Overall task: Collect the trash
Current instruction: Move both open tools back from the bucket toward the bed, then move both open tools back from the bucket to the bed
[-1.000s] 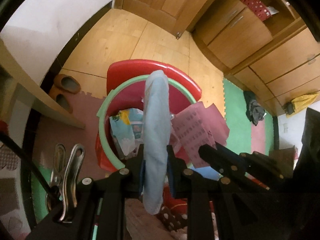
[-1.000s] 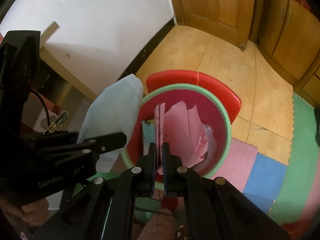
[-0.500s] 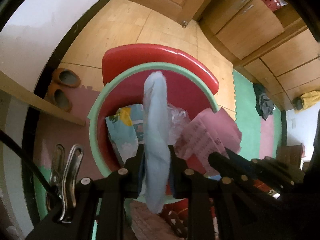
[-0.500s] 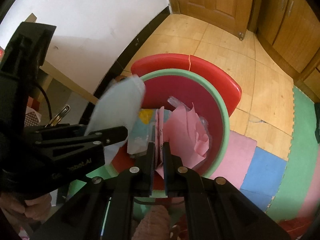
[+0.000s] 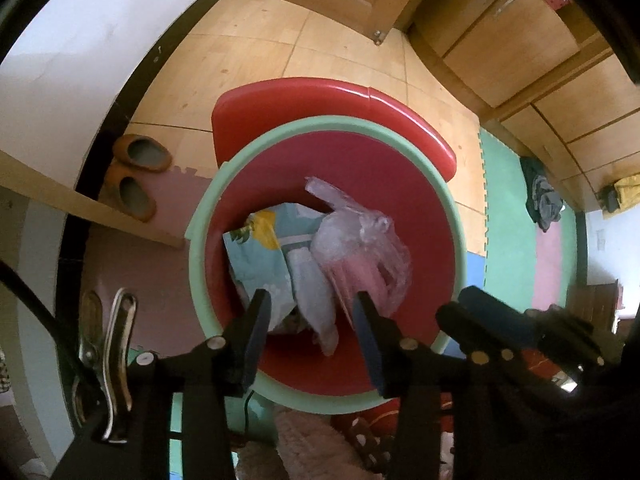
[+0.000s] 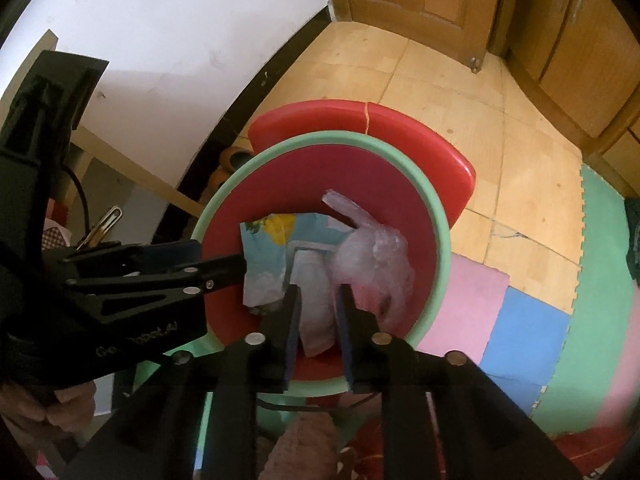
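Observation:
A red bin with a green rim (image 5: 200, 216) (image 6: 436, 240) stands on the floor below both grippers. Inside lie a light blue cloth-like piece (image 5: 316, 300) (image 6: 316, 312), a printed blue and yellow wrapper (image 5: 260, 248) (image 6: 276, 236), a clear plastic bag (image 5: 360, 240) (image 6: 376, 256) and pink paper (image 5: 360, 276) under the bag. My left gripper (image 5: 310, 312) is open and empty above the bin. My right gripper (image 6: 318, 312) is open and empty above the bin; it also shows in the left wrist view (image 5: 516, 332).
A red plastic lid or stool (image 5: 320, 100) lies behind the bin. A pair of brown slippers (image 5: 138, 172) sits by the wall under a wooden shelf edge (image 5: 80, 204). Foam floor mats (image 6: 520, 320) and wooden cabinets (image 5: 520, 40) lie to the right.
Both grippers opened. The light blue piece dropped from my left gripper and the pink paper from my right gripper into the bin. Both views moved closer over the bin.

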`<action>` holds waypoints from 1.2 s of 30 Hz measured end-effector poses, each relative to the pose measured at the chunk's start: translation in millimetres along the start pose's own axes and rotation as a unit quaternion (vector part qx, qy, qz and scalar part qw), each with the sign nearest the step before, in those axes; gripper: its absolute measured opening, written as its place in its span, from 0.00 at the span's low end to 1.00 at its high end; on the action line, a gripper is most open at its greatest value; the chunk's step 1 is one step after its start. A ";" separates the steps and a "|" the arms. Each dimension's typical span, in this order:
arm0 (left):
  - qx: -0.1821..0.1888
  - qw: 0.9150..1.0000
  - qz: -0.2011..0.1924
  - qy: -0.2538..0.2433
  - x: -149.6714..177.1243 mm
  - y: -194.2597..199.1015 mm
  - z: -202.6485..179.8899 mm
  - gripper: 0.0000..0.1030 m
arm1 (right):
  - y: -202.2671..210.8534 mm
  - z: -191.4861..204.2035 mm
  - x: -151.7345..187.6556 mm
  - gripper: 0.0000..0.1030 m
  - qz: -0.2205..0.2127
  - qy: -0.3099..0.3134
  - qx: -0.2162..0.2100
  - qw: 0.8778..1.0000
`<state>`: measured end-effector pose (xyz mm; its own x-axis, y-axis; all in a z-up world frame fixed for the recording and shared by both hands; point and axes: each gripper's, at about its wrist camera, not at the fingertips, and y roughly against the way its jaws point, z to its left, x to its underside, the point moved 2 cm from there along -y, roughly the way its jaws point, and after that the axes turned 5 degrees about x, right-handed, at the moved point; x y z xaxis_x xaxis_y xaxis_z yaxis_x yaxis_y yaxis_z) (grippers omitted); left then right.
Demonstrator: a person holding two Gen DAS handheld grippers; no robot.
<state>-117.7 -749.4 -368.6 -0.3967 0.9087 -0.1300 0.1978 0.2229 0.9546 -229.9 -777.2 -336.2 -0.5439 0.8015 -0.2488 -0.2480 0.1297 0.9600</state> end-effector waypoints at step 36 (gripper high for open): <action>-0.002 0.998 -0.058 -0.004 28.1 127.0 -12.0 0.64 | 119.9 31.5 8.6 0.44 -0.086 0.012 -0.001 0.996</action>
<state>-114.4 -699.8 -247.9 -0.4086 0.8802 -0.2413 0.1471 0.3244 0.9344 -239.0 -736.4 -219.2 -0.5123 0.7532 -0.4126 -0.3406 0.2629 0.9027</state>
